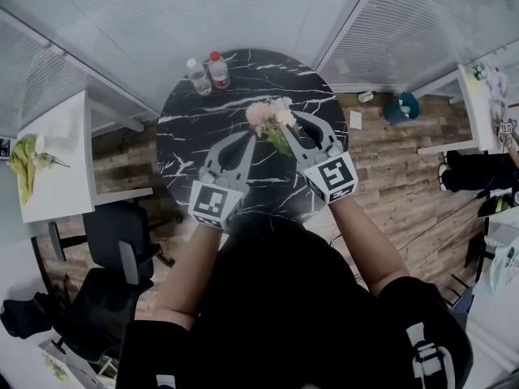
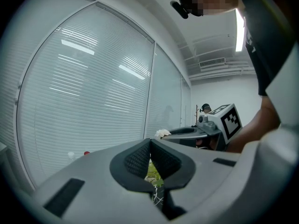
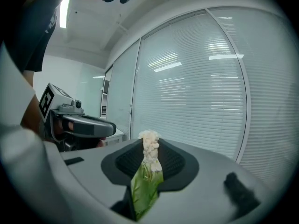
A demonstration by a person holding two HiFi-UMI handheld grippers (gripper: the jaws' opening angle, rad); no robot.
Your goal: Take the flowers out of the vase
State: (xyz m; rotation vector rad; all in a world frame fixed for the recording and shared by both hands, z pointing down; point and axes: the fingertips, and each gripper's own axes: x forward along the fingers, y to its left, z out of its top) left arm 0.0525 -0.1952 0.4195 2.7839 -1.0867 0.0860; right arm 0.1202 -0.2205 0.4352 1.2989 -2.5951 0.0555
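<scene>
A small bunch of pale pink and white flowers [image 1: 272, 117] with green leaves is held over the round black marble table [image 1: 188, 140]. My right gripper [image 1: 285, 128] is shut on its stem. In the right gripper view the blossoms [image 3: 150, 143] stick up between the pads and a green leaf [image 3: 144, 186] hangs below. My left gripper [image 1: 250, 135] sits just left of the bunch, its tips [image 2: 150, 143] closed together. Some green shows through the slit under them; I cannot tell whether it is pinched. No vase shows in any view.
Two plastic bottles [image 1: 199, 77] [image 1: 219, 69] stand at the table's far edge. A white desk [image 1: 57, 160] and black office chairs [image 1: 122, 237] are on the left. Blinds cover the glass walls behind. Bags and cables lie on the wooden floor at the right.
</scene>
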